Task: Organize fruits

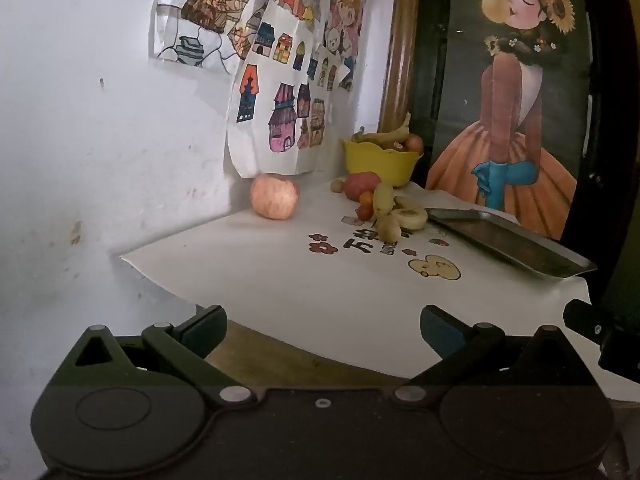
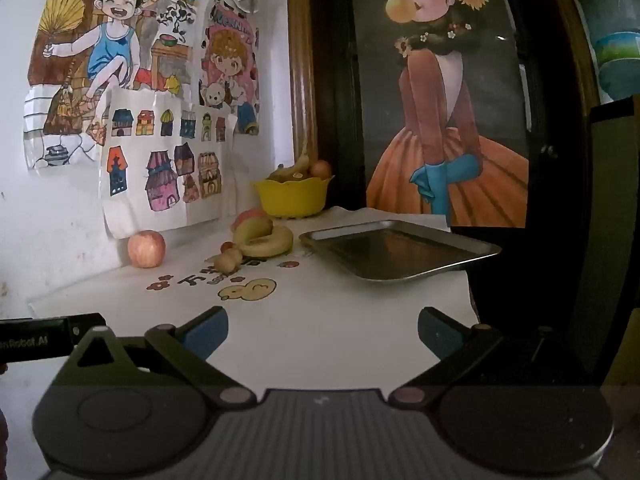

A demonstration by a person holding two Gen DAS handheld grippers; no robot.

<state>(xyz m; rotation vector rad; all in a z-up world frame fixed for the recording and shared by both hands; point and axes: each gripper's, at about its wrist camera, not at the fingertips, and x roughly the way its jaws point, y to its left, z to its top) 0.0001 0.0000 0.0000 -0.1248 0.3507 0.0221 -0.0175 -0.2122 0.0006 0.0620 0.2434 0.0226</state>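
Both the left gripper (image 1: pixel 323 330) and right gripper (image 2: pixel 323 330) gape wide, holding nothing; the apple (image 1: pixel 274 196) and fruit pile (image 1: pixel 384 208) lie well ahead.

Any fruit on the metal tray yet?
No: the tray is bare in the right wrist view; loose fruit lies on the table beside it.
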